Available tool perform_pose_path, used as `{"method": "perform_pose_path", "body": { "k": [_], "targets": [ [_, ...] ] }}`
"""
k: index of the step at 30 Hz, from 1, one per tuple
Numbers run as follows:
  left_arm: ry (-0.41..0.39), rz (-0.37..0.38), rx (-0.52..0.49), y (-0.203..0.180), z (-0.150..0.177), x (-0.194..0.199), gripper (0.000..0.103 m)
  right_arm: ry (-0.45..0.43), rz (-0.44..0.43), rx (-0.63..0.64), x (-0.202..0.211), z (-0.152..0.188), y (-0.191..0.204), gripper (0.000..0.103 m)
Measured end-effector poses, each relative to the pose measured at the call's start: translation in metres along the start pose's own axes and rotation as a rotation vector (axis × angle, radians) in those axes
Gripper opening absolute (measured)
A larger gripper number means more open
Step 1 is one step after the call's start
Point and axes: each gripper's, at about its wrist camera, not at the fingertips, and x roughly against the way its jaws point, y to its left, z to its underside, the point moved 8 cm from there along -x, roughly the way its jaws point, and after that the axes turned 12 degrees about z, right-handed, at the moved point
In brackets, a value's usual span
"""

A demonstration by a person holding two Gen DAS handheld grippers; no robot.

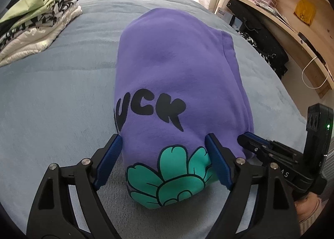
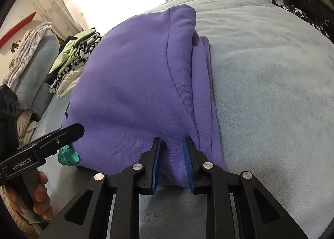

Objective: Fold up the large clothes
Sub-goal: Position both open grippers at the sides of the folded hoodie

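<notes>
A purple sweatshirt (image 1: 177, 68) with black letters and a teal flower print lies folded into a compact bundle on the light blue blanket (image 1: 52, 97). My left gripper (image 1: 165, 143) is open, its blue pads on either side of the bundle's near left corner. My right gripper (image 2: 171, 145) is partly closed around the bundle's near edge in the right wrist view, where the sweatshirt (image 2: 133, 84) fills the middle; fabric sits between the pads, with a gap showing. The right gripper also shows in the left wrist view (image 1: 250, 141) at the bundle's right corner.
A stack of folded clothes (image 1: 35, 24) sits at the far left of the bed, also in the right wrist view (image 2: 73, 61). Wooden shelves (image 1: 292, 20) and dark bags (image 1: 261, 36) stand beyond the bed's right edge. Pillows (image 2: 33, 68) lie at the left.
</notes>
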Motion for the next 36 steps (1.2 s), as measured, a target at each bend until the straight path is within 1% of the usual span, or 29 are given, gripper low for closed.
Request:
{"method": "perform_pose_path", "body": {
  "k": [6,9,12,15,16,18,20,21,23,24,25,30,36],
  "targets": [
    [-0.006,-0.008,0.020,0.002,-0.002,0.003,0.083,-0.002,-0.021,-0.017,0.002,-0.001,-0.006,0.021],
    [-0.002,-0.018,0.014,0.001,-0.003,0.007,0.083,-0.002,-0.027,-0.023,0.003,-0.002,-0.009,0.021],
    [0.002,-0.024,0.012,-0.002,-0.003,0.014,0.083,0.004,-0.023,-0.027,0.005,-0.003,-0.010,0.022],
    [0.001,-0.012,0.014,-0.005,-0.003,0.025,0.083,0.019,-0.012,-0.026,0.008,-0.006,-0.008,0.023],
    [0.003,-0.009,0.011,-0.006,-0.003,0.028,0.083,0.024,-0.008,-0.025,0.010,-0.006,-0.007,0.025],
    [-0.001,-0.006,-0.002,-0.009,-0.003,0.037,0.083,0.035,-0.024,-0.025,0.018,-0.007,-0.002,0.036],
    [-0.013,-0.002,-0.011,-0.012,-0.002,0.046,0.083,0.029,-0.042,-0.021,0.030,-0.007,0.005,0.056],
    [-0.017,0.010,-0.012,-0.014,-0.002,0.051,0.083,0.023,-0.043,-0.016,0.036,-0.007,0.009,0.060],
    [-0.015,0.029,-0.014,-0.016,-0.001,0.058,0.083,0.013,-0.055,-0.007,0.048,-0.006,0.014,0.081],
    [-0.016,0.031,-0.013,-0.017,-0.001,0.061,0.083,0.010,-0.057,-0.007,0.054,-0.005,0.016,0.085],
    [-0.020,0.039,-0.012,-0.019,-0.001,0.066,0.083,0.009,-0.058,-0.008,0.061,-0.003,0.016,0.089],
    [-0.025,0.075,-0.005,-0.025,-0.002,0.080,0.083,0.037,-0.084,-0.023,0.080,0.005,0.009,0.089],
    [-0.016,0.119,0.019,-0.025,-0.003,0.082,0.083,0.031,-0.119,-0.076,0.100,0.000,-0.020,0.090]
  ]
}}
